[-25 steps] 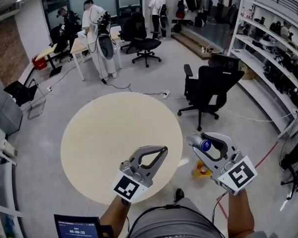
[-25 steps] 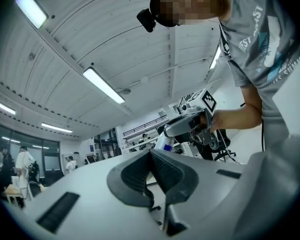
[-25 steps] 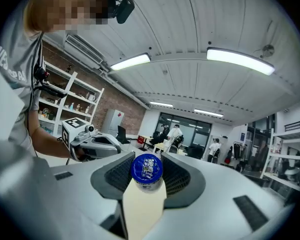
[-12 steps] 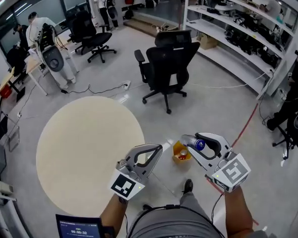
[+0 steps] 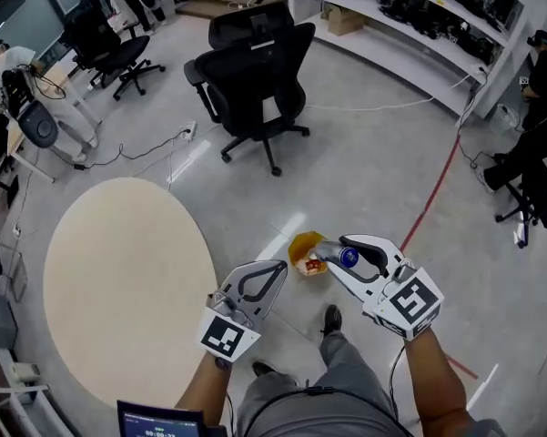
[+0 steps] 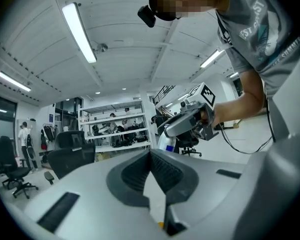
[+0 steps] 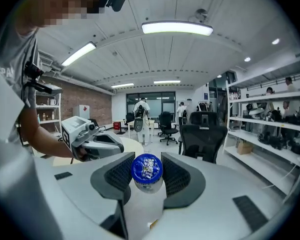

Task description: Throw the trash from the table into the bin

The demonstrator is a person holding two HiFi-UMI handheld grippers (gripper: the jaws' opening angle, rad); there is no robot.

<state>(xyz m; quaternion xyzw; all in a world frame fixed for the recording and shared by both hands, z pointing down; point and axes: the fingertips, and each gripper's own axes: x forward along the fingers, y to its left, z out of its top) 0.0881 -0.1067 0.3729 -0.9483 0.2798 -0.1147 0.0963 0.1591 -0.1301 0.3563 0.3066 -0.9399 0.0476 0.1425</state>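
Right gripper view: the right gripper (image 7: pixel 147 182) pinches a blue-topped bottle (image 7: pixel 146 167) just under its cap, near the yellow bin (image 5: pixel 302 243); it is likely light, thin-walled and slippery, while the left gripper (image 6: pixel 150 156) is pressed together, empty.

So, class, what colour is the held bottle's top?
Bottle top: blue, white print; clearest in right gripper view.

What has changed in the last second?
The person has turned from the table toward the yellow bin on the floor. Both grippers swung along, and in the head view the right gripper with its blue-capped bottle now reaches the bin's edge. Unchanged: the right gripper stays clamped on the bottle, the left gripper stays shut and empty.
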